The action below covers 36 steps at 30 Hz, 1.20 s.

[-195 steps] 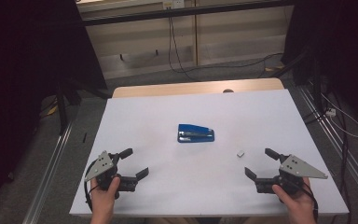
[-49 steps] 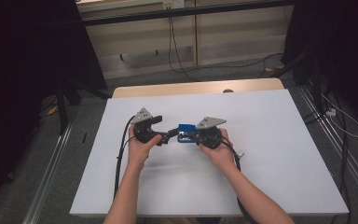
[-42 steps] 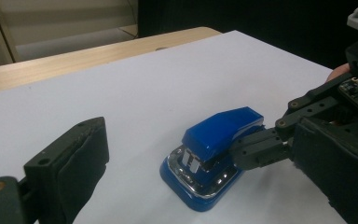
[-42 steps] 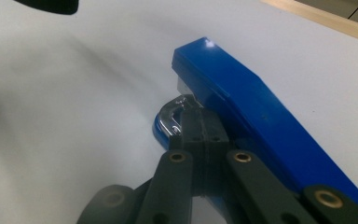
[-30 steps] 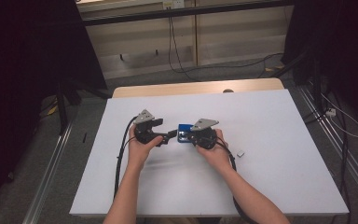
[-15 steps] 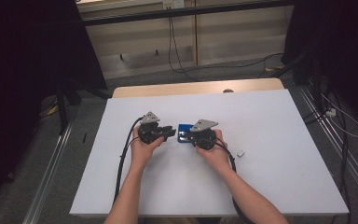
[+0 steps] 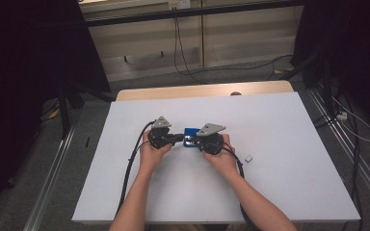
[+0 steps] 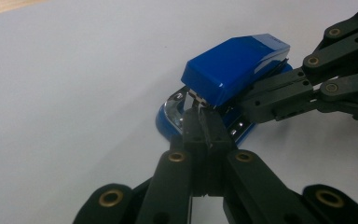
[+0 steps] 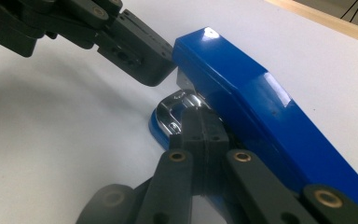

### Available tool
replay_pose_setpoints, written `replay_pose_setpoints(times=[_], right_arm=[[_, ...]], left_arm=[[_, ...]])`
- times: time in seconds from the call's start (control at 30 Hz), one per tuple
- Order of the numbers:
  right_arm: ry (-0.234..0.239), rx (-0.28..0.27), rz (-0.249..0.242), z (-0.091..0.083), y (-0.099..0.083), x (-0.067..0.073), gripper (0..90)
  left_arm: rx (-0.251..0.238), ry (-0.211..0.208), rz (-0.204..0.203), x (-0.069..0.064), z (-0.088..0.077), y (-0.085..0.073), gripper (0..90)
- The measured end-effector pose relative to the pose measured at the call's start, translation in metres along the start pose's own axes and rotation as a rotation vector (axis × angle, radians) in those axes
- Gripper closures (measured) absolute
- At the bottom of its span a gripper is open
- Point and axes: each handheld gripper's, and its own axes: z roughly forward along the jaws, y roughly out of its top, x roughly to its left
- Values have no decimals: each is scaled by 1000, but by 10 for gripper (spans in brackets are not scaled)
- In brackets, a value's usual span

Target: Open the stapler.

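- Stapler (image 7: 191, 137) resting on desk (image 7: 279, 144), near its middle.
- Right gripper (image 9: 199, 122): fingers together, wedged under stapler's raised top, over the metal base plate.
- Left gripper (image 8: 204, 125): fingers just closed at stapler's front tip, possibly pinching the metal edge there.
- Judged: top partly lifted; full opening not yet done.
- Small block (image 7: 249, 157) lying right of stapler, untouched.

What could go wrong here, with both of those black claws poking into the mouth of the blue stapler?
The left gripper, whose jaws have just been closing, pinches with its tips right at the metal front of the blue stapler; such a small hold could slip. The right gripper, shut, is wedged under the raised top; if it slides out, the top may snap down. Pushing could skid the stapler across the table.
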Motion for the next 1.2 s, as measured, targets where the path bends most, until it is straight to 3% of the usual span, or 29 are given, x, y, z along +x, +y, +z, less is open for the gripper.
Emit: replay_pose_setpoints(times=[0.37, 0.57, 0.87, 1.2], right_arm=[[2, -1, 5, 0, 0, 0, 900], [1, -1, 4, 0, 0, 0, 900], [-12, -5, 15, -1, -1, 0, 900], [-12, -4, 24, -1, -1, -1, 900]], left_arm=[[-8, -7, -3, 0, -1, 3, 900], [-51, -18, -9, -3, -4, 8, 900], [-81, -18, 12, -6, -9, 16, 900], [-106, -42, 7, -8, -11, 20, 900]])
